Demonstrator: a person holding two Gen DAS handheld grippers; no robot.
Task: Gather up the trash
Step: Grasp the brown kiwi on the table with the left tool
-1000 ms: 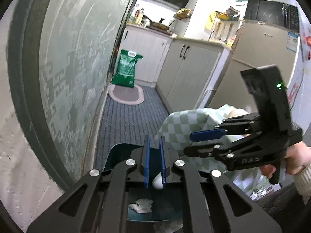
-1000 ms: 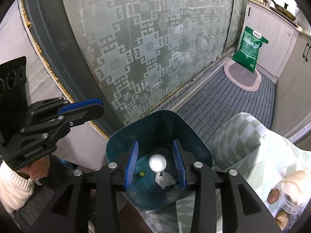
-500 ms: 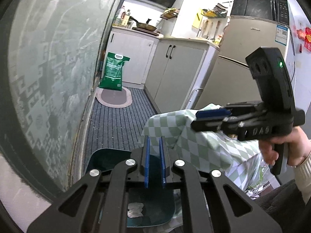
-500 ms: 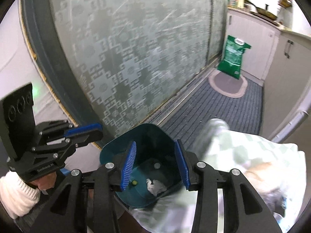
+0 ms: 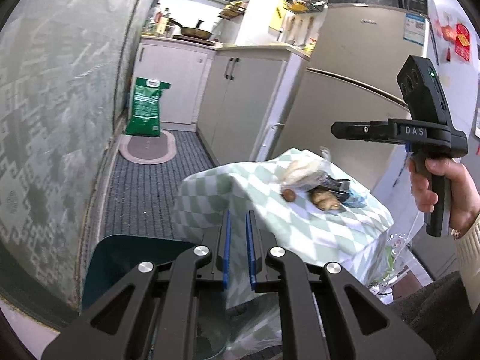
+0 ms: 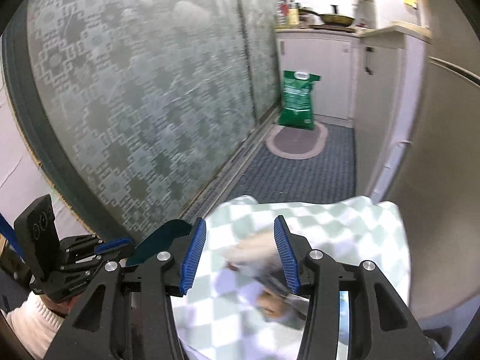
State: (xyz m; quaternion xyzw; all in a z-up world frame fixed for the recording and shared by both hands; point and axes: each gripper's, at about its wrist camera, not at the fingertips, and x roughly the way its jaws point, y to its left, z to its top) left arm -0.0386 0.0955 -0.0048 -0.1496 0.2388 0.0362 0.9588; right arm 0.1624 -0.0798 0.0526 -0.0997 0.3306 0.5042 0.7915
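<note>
Trash point(image 5: 318, 187): 1 heap on checked cloth point(image 5: 315, 228); left gripper point(image 5: 237, 255) fingers together, right gripper point(image 6: 240, 252) opening, empty.

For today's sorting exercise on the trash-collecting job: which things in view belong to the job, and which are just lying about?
Belong to the job:
- teal bin
- food scraps on the checked cloth
- left tongs, shut
- right tongs, empty, opening

Just lying about:
- green sack
- oval mat
- frying pan
- fridge
</note>
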